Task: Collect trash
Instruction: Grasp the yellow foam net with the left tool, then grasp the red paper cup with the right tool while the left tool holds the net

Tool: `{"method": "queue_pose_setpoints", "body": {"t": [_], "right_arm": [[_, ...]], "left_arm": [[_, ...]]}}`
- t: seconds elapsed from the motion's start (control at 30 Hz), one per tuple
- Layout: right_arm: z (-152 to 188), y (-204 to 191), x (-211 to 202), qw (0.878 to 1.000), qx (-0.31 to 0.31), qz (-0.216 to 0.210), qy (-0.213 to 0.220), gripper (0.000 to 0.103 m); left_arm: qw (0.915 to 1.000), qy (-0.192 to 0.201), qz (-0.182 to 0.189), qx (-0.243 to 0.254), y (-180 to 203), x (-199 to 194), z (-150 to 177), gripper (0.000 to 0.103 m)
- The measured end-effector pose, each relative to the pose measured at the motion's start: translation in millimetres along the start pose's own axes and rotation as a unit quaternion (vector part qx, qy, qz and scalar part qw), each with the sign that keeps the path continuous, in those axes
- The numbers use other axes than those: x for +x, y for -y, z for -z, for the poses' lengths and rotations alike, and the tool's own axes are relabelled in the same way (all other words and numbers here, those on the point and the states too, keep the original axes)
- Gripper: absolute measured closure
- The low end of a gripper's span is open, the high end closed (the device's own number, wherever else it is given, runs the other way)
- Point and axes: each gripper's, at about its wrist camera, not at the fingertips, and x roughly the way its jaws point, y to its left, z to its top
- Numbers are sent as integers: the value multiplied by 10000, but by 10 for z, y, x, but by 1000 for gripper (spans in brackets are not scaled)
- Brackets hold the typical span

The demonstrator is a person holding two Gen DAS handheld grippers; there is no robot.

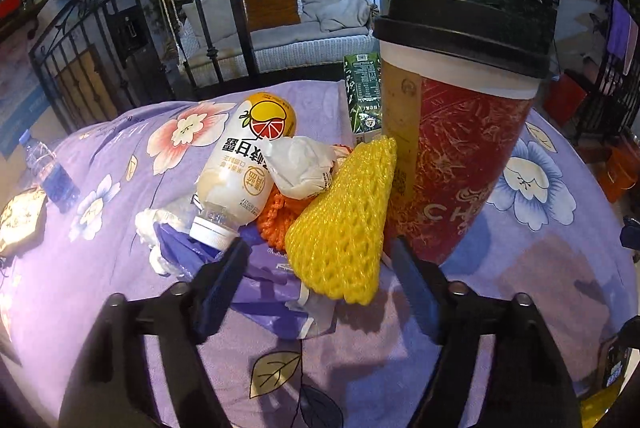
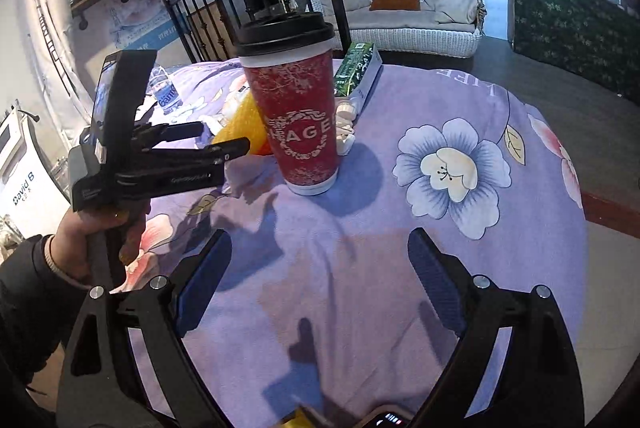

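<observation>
A pile of trash lies on the purple flowered tablecloth (image 1: pixel 360 368): a yellow foam net (image 1: pixel 344 224), an orange net (image 1: pixel 276 216), a crumpled white paper (image 1: pixel 300 163), a white drink bottle (image 1: pixel 240 163) on its side, a purple plastic bag (image 1: pixel 260 292) and a green carton (image 1: pixel 362 91). A tall red paper cup (image 1: pixel 452 131) with a black lid stands upright beside them; it also shows in the right wrist view (image 2: pixel 300 115). My left gripper (image 1: pixel 320 264) is open, its jaws either side of the yellow net. My right gripper (image 2: pixel 320 260) is open and empty over bare cloth, short of the cup.
A blue-labelled water bottle (image 1: pixel 50 167) lies at the table's left edge, also in the right wrist view (image 2: pixel 166 91). The left gripper and the hand holding it (image 2: pixel 160 155) reach in from the left. A white wicker sofa (image 2: pixel 400 11) and iron railing (image 1: pixel 100 39) stand beyond the table.
</observation>
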Motion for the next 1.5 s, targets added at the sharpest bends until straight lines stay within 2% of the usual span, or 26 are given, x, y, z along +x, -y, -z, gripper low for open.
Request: {"method": "queue_pose_setpoints", "body": {"t": [0.17,0.3,0.43,0.7,0.9,1.0,1.13,1.17,1.2,1.23,1.5], "right_arm": [[-76,95,120,10000,51,23,-12,14],[-170,139,257,9997,196,-121,5,14],[-325,77,370,9996,139,-189,160,14],[-559,-303,645,9948,-765,56,677,14],[-680,-429,894,9877,-1178,405,942,14],[-730,-434,1013,9866,-1157,525,1019,14],[-784,-409,1155,9890,-974,448,1015,15],[-788,-408,1169,9891,-943,444,1038,16],[-791,-411,1176,9893,-920,433,1043,23],[-809,-417,1202,9900,-893,439,997,27],[-886,-464,1119,9924,-831,302,861,27]], "left_arm": [[9992,207,240,-230,-93,-106,23,84],[9963,462,469,-559,-157,-336,61,86],[9932,637,544,-804,-218,-599,122,86],[9843,616,660,-1514,-475,-928,421,86],[9800,519,535,-1847,-691,-1073,697,86],[9775,458,508,-1994,-765,-1121,798,86],[9758,426,462,-2093,-825,-1177,912,86],[9757,417,448,-2105,-835,-1198,933,86],[9752,404,451,-2129,-843,-1205,953,86],[9746,384,463,-2159,-849,-1207,969,86],[9723,334,484,-2261,-859,-1265,1082,86]]}}
